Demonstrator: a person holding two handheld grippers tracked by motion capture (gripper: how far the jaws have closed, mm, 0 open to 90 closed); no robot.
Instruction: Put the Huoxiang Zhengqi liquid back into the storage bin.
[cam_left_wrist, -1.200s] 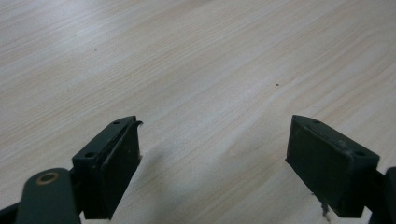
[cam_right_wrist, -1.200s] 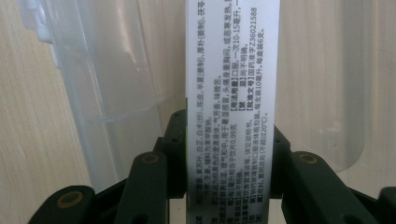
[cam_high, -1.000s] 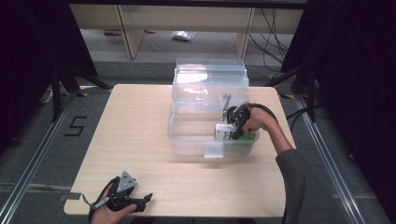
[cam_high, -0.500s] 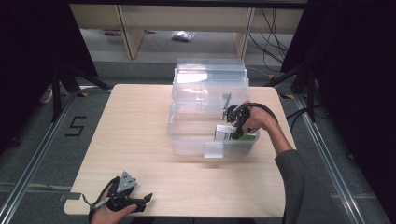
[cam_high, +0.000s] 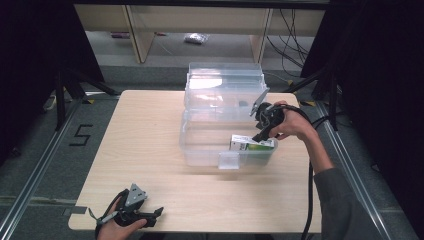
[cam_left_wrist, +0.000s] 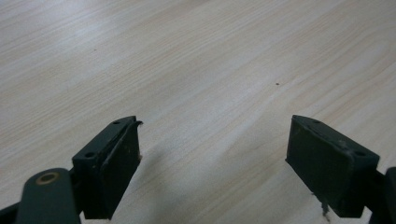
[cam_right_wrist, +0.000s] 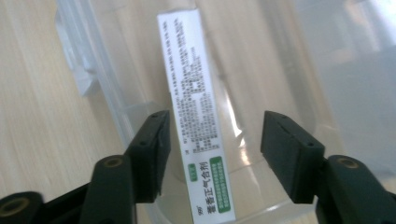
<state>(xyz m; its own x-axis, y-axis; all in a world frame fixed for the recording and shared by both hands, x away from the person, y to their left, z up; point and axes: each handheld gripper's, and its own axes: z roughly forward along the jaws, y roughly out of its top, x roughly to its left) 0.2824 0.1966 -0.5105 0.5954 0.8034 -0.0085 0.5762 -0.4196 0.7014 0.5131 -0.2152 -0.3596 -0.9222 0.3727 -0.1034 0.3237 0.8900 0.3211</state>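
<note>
My left gripper (cam_high: 150, 216) rests on the counter (cam_high: 150, 140) well away from the bin, jaws apart and empty. My right gripper (cam_right_wrist: 212, 156) hangs over the clear plastic bin (cam_high: 200, 145), jaws apart. The box (cam_right_wrist: 194, 116) lies inside the bin at its right end, between those jaws and just beneath them, its long axis running straight away from the gripper. It is slim and white, with small print and a green label. My right hand is nearer.
</note>
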